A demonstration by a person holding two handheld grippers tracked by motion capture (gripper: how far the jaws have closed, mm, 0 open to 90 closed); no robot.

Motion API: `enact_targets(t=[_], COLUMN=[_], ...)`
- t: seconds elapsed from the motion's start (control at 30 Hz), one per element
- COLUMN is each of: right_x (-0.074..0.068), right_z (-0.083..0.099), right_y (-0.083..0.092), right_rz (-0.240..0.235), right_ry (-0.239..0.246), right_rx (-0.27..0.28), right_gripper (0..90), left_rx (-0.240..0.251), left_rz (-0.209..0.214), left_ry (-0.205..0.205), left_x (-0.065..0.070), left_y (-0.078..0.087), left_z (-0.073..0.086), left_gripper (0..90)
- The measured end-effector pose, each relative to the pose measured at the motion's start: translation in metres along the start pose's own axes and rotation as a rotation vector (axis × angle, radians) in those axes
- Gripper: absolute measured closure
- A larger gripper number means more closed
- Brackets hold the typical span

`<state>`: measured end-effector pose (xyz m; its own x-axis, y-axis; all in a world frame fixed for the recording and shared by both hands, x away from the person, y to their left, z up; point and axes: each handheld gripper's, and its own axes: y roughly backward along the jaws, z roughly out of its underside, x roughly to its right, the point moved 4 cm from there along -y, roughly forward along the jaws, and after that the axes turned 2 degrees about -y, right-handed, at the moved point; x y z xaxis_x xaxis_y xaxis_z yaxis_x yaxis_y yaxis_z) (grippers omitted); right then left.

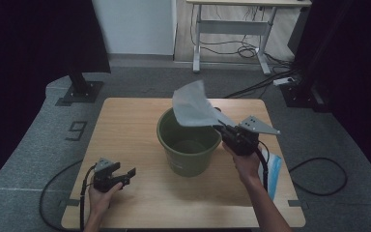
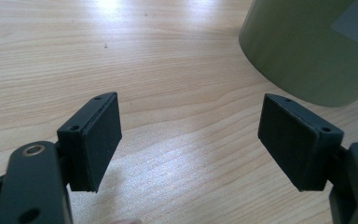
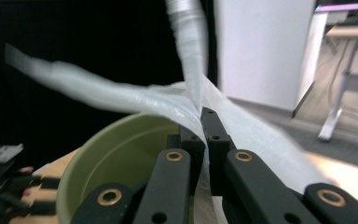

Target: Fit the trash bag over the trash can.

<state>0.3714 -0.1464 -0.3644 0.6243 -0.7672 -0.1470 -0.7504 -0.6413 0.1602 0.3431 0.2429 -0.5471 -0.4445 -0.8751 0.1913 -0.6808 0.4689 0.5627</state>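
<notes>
A green bucket (image 1: 189, 143) stands upright in the middle of the wooden table (image 1: 125, 121), its inside bare. My right gripper (image 1: 221, 126) is shut on a thin white plastic bag (image 1: 193, 104), which it holds in the air over the bucket's right rim. In the right gripper view the bag (image 3: 121, 95) is blurred and fans out from the closed jaws above the bucket (image 3: 116, 154). My left gripper (image 1: 128, 174) rests open near the table's front left, nothing between its fingers (image 2: 95, 140). The bucket's side (image 2: 307, 46) lies ahead of it to the right.
A blue and white packet (image 1: 273, 173) lies on the table by my right forearm. Cables trail from both grippers over the table's edges. Beyond the table are a black stand base (image 1: 79, 89), a desk frame (image 1: 232, 36) and floor cables.
</notes>
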Motion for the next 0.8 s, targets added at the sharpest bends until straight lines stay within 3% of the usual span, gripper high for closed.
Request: enact_targets(t=[0.17, 0.37, 0.5, 0.53, 0.67, 0.7, 0.73, 0.8], right_x=[-0.002, -0.007, -0.009, -0.009, -0.01, -0.01, -0.012, -0.013], right_z=[0.017, 0.026, 0.031, 0.032, 0.033, 0.033, 0.034, 0.035], right_y=[-0.004, -0.008, -0.009, -0.008, 0.0, 0.0, 0.005, 0.007], right_rz=[-0.052, -0.09, -0.135, -0.159, -0.134, -0.134, -0.118, -0.112], right_ry=[-0.051, -0.04, -0.029, -0.03, 0.007, 0.007, 0.039, 0.053], right_rx=[-0.035, -0.072, -0.09, -0.095, -0.079, -0.079, -0.075, -0.079], right_gripper=[87.8, 80.7, 71.0, 62.2, 43.6, 43.6, 36.7, 34.6], left_rx=[-0.004, 0.003, -0.002, -0.004, 0.0, 0.0, -0.002, -0.001], left_rz=[0.007, 0.004, 0.014, 0.016, 0.02, 0.02, 0.019, 0.018], left_ry=[0.0, 0.007, 0.004, 0.005, 0.011, 0.011, 0.009, 0.009], left_x=[0.0, -0.002, -0.001, -0.001, -0.001, -0.001, -0.001, -0.001], left_y=[0.001, 0.002, 0.002, 0.001, 0.001, 0.001, 0.002, 0.002], left_z=[0.0, 0.0, 0.0, 0.0, 0.0, 0.0, 0.0, 0.0], left_gripper=[21.3, 21.3, 21.7, 21.6, 21.7, 21.7, 21.7, 21.8])
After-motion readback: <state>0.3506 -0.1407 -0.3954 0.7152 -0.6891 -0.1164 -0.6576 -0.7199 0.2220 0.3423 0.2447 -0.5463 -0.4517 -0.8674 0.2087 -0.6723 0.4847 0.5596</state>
